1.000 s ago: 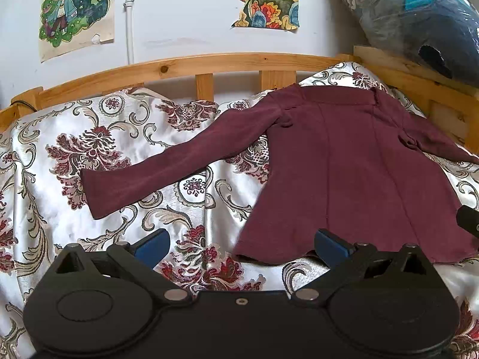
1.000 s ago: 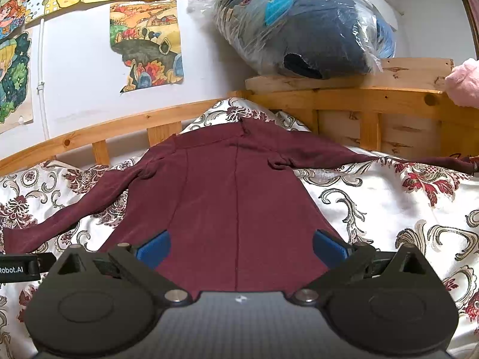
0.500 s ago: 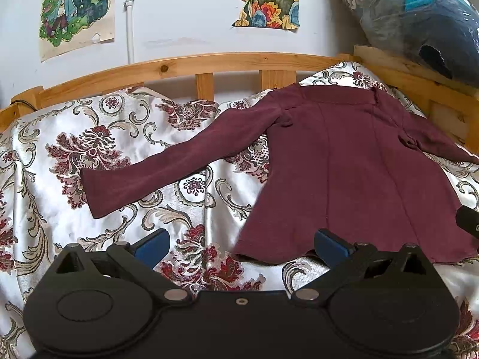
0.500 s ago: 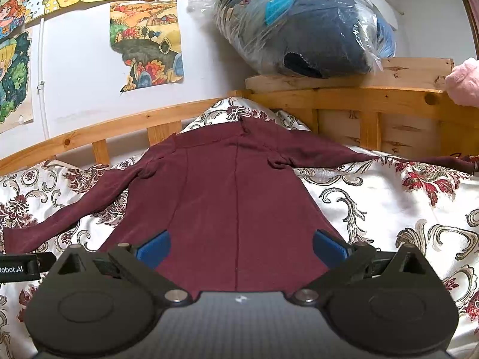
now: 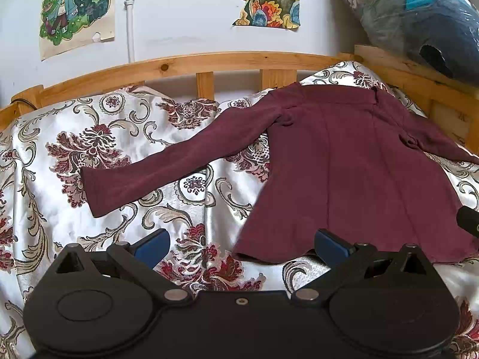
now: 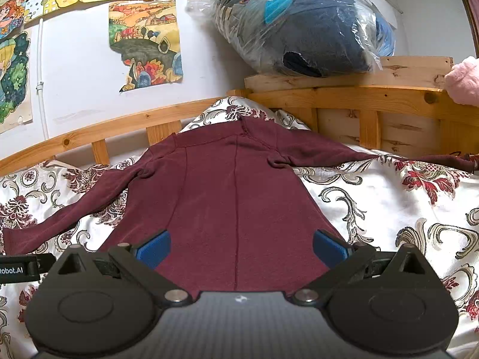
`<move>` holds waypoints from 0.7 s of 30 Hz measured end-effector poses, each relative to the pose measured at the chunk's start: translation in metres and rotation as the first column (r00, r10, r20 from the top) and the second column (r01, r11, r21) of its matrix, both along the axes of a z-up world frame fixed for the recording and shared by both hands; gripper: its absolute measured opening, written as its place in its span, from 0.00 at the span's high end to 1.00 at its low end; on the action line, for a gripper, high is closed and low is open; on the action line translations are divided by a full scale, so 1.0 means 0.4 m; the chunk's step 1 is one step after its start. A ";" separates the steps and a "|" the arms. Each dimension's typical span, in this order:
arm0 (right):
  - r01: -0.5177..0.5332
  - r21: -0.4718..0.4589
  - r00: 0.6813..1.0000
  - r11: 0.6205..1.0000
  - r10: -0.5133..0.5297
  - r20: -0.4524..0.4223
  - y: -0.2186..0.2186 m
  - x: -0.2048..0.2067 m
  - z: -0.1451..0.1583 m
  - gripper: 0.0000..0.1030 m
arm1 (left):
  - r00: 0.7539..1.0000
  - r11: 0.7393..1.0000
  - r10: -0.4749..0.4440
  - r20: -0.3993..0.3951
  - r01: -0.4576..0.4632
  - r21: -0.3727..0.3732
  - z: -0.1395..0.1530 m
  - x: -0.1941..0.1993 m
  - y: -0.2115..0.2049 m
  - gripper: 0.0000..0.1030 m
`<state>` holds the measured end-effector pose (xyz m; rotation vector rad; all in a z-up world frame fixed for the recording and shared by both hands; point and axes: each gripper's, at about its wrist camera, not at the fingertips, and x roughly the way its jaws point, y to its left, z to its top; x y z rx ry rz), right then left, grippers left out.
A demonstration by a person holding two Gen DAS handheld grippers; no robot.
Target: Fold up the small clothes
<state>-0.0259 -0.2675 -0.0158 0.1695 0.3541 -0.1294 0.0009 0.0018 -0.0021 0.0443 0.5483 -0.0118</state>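
My left claw [image 5: 241, 243] and right claw [image 6: 241, 246] are both wide open and hold nothing. The maroon long-sleeved top [image 6: 236, 203] lies flat on the floral bedspread [image 5: 119, 149], sleeves spread out.

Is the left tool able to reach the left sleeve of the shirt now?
Probably yes. The left tool is open, and the sleeve lies flat on the bedspread ahead with nothing between them.

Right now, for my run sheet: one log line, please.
maroon top: flat, unfolded, sleeves spread | left gripper: open | right gripper: open
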 end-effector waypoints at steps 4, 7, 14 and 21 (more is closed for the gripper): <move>0.000 0.000 1.000 1.000 0.000 -0.001 0.000 0.000 0.000 0.00 | 1.000 1.000 -0.001 0.002 0.001 -0.001 0.001 -0.001 0.001 0.01; 0.000 0.000 1.000 1.000 0.000 0.000 0.000 0.000 0.000 0.00 | 1.000 1.000 -0.001 0.005 0.001 -0.002 0.001 0.000 -0.001 0.01; 0.004 -0.001 1.000 1.000 -0.004 -0.001 0.000 0.001 0.000 0.00 | 1.000 1.000 0.001 0.003 -0.001 -0.002 0.001 -0.001 -0.002 0.01; 0.024 -0.003 1.000 1.000 -0.024 -0.012 -0.001 0.002 -0.009 0.00 | 1.000 1.000 0.000 -0.001 0.000 -0.005 -0.002 -0.001 -0.004 0.01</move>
